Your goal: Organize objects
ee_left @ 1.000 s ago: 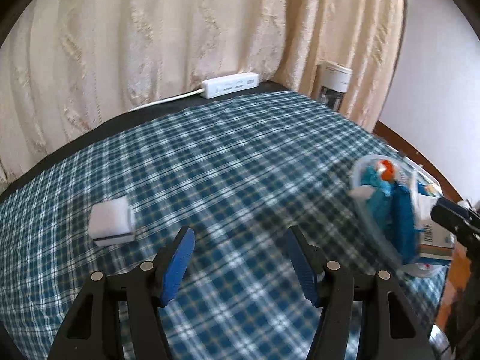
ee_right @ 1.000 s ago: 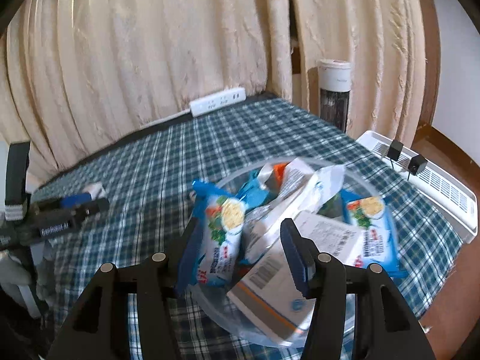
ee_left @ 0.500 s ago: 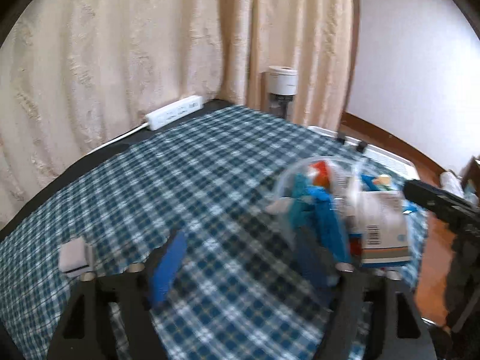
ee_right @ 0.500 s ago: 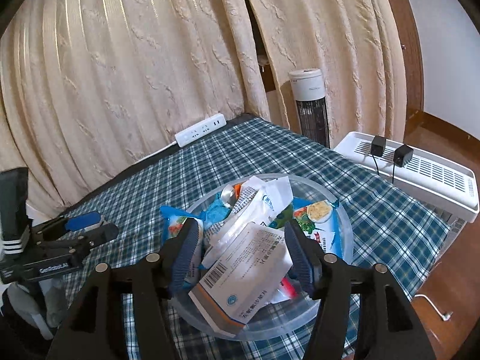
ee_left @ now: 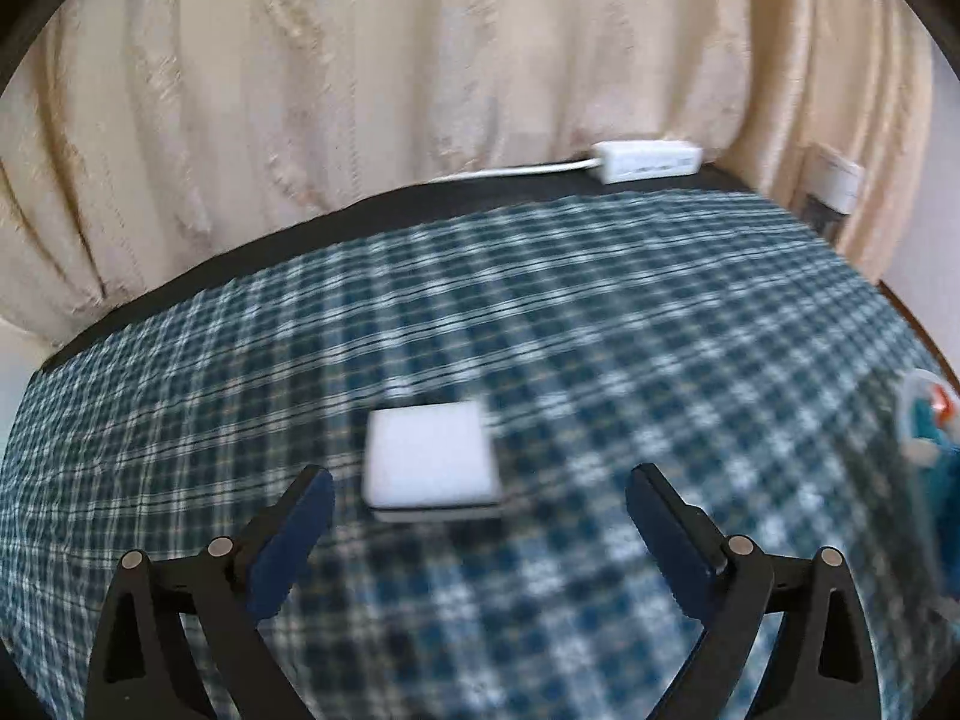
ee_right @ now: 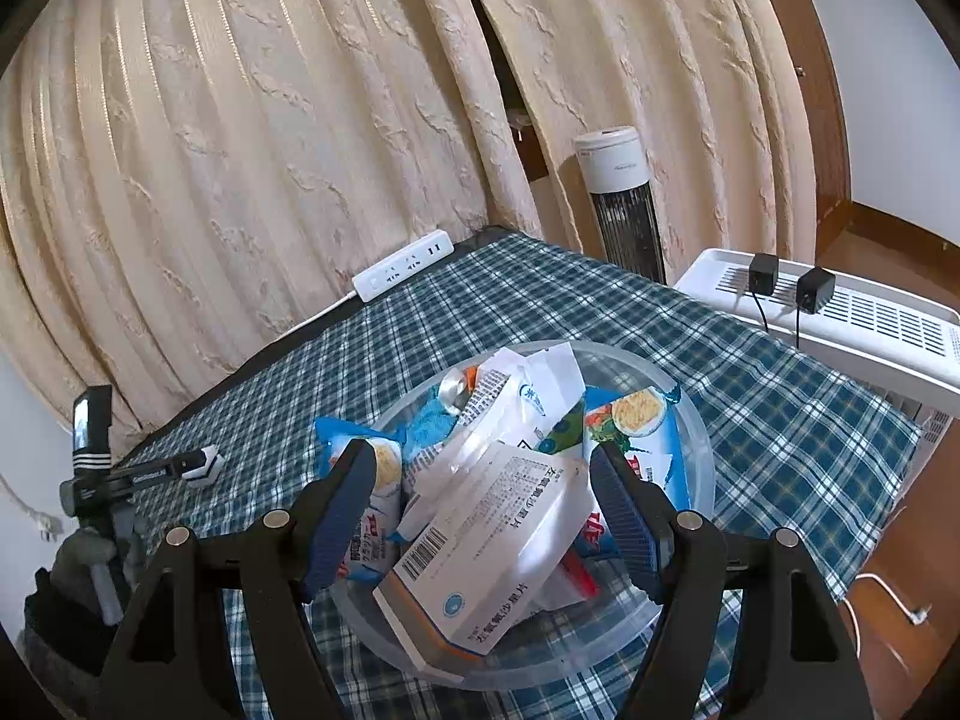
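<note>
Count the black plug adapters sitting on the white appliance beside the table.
2. Both stand on the white appliance top, near its back end: one adapter to the left, the other just right of it, each trailing a cord. None seems hidden.

A home, most likely a living room: cream curtains (ee_right: 270, 180), a checked tablecloth (ee_left: 540, 330), a power strip (ee_right: 403, 272), a tower fan (ee_right: 621, 204) and a white heater (ee_right: 840, 324).

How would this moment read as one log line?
left gripper: opening over white block | right gripper: opening, unloaded, above bowl
</note>
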The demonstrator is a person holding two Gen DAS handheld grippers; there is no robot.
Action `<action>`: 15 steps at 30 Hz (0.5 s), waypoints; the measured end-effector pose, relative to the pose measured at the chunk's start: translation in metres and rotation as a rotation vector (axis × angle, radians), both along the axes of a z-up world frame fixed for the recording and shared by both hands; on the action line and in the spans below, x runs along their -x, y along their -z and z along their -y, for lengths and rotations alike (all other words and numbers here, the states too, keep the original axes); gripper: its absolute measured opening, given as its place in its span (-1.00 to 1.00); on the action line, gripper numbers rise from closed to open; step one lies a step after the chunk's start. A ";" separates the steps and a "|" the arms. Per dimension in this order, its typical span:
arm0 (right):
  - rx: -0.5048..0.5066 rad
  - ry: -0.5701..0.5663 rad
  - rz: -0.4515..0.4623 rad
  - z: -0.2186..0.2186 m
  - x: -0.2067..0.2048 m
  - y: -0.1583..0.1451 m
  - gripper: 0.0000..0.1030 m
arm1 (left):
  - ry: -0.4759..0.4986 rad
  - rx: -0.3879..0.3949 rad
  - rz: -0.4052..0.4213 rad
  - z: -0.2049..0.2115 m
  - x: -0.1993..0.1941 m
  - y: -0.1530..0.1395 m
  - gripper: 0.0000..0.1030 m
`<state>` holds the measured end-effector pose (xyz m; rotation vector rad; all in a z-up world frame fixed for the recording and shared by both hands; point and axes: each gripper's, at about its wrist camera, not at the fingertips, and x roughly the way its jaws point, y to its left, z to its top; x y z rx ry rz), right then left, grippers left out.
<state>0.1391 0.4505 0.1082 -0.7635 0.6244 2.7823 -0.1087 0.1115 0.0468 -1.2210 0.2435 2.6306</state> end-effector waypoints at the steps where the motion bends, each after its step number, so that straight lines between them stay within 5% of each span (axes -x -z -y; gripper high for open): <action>1: 0.000 0.000 0.002 0.000 0.000 0.001 0.46 | -0.009 0.009 0.005 0.002 0.004 0.004 0.94; 7: 0.001 0.003 0.011 -0.003 0.002 0.004 0.46 | -0.044 0.047 0.033 0.007 0.023 0.020 0.83; 15: 0.011 0.015 0.025 -0.010 0.005 0.010 0.46 | -0.035 0.043 0.066 0.000 0.031 0.028 0.13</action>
